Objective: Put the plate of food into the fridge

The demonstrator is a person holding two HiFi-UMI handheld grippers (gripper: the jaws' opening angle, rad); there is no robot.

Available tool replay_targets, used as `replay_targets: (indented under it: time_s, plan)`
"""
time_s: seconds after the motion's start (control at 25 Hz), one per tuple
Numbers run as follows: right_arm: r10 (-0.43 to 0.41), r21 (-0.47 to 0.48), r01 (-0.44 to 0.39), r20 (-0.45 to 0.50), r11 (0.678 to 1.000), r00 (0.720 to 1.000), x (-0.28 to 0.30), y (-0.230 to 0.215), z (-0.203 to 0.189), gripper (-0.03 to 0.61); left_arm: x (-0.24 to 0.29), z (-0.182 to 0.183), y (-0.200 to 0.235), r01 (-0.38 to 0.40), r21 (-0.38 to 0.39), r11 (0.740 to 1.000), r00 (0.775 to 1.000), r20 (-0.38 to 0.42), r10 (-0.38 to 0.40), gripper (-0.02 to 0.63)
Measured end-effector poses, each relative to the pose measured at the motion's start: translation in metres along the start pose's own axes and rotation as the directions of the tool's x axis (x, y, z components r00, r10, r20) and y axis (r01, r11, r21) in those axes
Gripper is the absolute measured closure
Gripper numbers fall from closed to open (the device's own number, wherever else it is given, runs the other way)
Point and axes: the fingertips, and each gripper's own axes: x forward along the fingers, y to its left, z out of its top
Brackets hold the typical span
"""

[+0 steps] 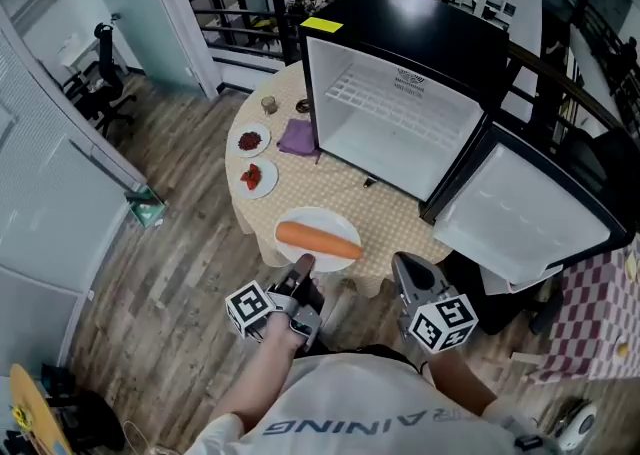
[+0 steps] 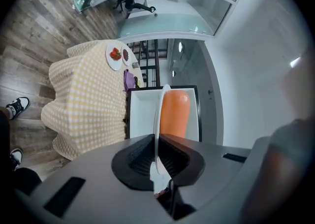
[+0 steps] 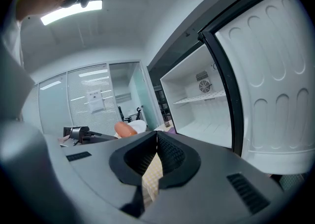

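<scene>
The plate lies at the near edge of the table, which is covered in a yellow checked cloth, and carries one long orange food item. The left gripper is clenched on the plate's near rim, which stands edge-on between its pads. The right gripper is just beside the plate's right, clear of it, with its jaws closed together on nothing.

The fridge stands on the far half of the table. Its door is swung wide and the white interior is exposed.

The type of food cannot be determined. Contents of the two small plates at the left show only as red. The yellow label on the fridge top is illegible. Shirt lettering is cut off, and only "AINING" can be read.
</scene>
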Motion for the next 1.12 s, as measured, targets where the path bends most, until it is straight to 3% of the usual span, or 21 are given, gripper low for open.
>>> replay_targets:
  time_s: [0.28,0.6,0.76,1.12]
  plan:
    - [-0.105,0.014,0.105,0.027,0.994,0.994,0.056,-0.003,0.026,0.557,0.053,0.05,-0.011,0.003,0.001,1.0,0.992,-0.124,-0.003,0.589]
    - [-0.255,0.031,0.253,0.068,0.967,0.965,0.098,-0.007,0.044,0.557,0.102,0.087,-0.004,-0.02,0.035,0.999,0.961,-0.273,0.029,0.589]
    - [-0.312,0.043,0.31,0.079,0.95,0.947,0.105,-0.011,0.047,0.557,0.128,0.096,0.009,-0.036,0.049,0.998,0.952,-0.301,0.049,0.591]
    - [-0.379,0.09,0.373,0.054,0.923,0.924,0.09,-0.036,0.031,0.557,0.2,0.08,0.038,-0.063,0.089,0.994,0.945,-0.314,0.088,0.591]
